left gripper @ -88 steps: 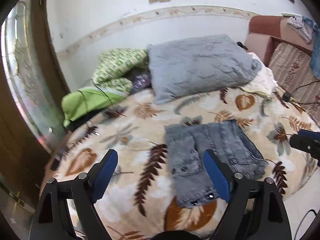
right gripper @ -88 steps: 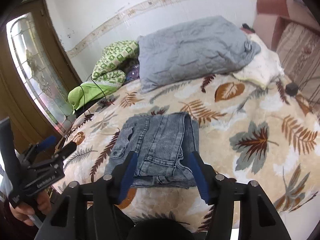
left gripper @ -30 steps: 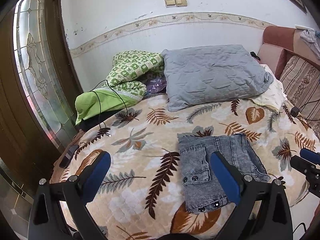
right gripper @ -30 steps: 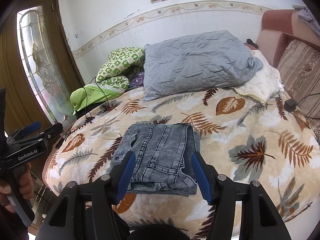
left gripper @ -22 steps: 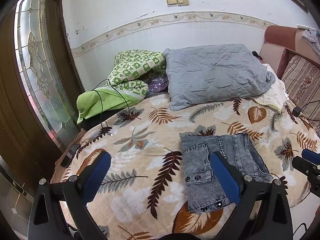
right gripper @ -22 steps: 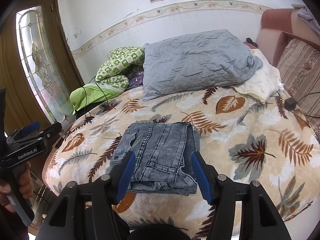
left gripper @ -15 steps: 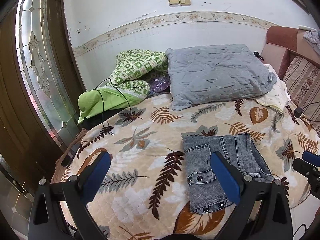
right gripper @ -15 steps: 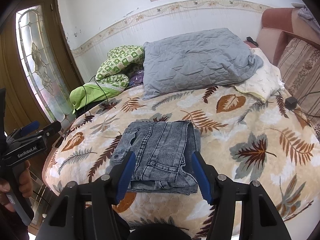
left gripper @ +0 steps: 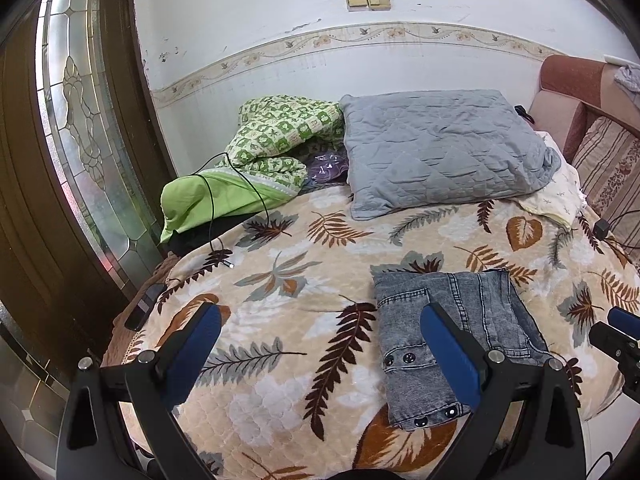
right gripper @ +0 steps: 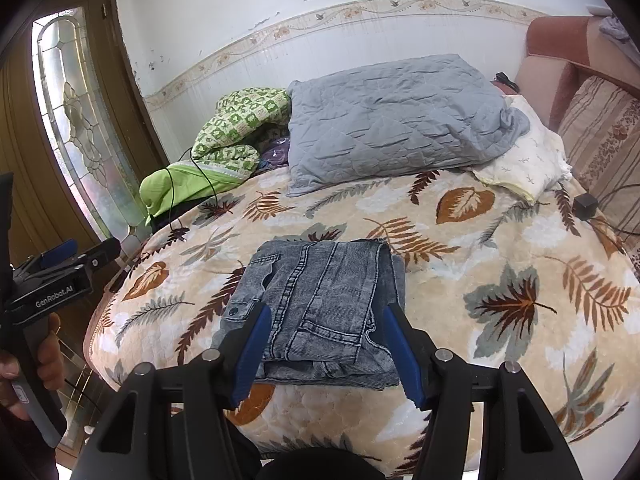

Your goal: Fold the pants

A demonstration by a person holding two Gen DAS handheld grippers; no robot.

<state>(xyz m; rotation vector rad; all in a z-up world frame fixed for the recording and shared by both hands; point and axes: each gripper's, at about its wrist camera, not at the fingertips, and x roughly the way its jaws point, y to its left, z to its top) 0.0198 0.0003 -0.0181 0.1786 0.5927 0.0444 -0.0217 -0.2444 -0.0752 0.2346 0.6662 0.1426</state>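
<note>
The pants (left gripper: 496, 312), grey-blue denim folded into a compact rectangle, lie flat on the leaf-patterned blanket (left gripper: 304, 320) near the bed's front edge. In the right wrist view the pants (right gripper: 320, 288) lie just beyond my right gripper (right gripper: 328, 312). That gripper is open and hangs over the bed's edge, its blue pads clear of the cloth. My left gripper (left gripper: 320, 316) stands wide open to the left of the pants, with only blanket between its fingers. A hand holds the left gripper (right gripper: 60, 264) off the bed's left side. The right gripper's tip (left gripper: 616, 328) shows at the right edge.
A grey quilted pillow (left gripper: 440, 152) and a green checked quilt (left gripper: 280, 140) lie at the head of the bed. A black cable (left gripper: 212, 216) trails across the blanket's left part. A black charger (right gripper: 585, 202) sits near the striped sofa (right gripper: 600, 140). A glass-panelled door (left gripper: 80, 120) stands left.
Since the earliest frames both grippers have drawn back and up from the pants, so more of the bed shows. Over the last second almost nothing has moved.
</note>
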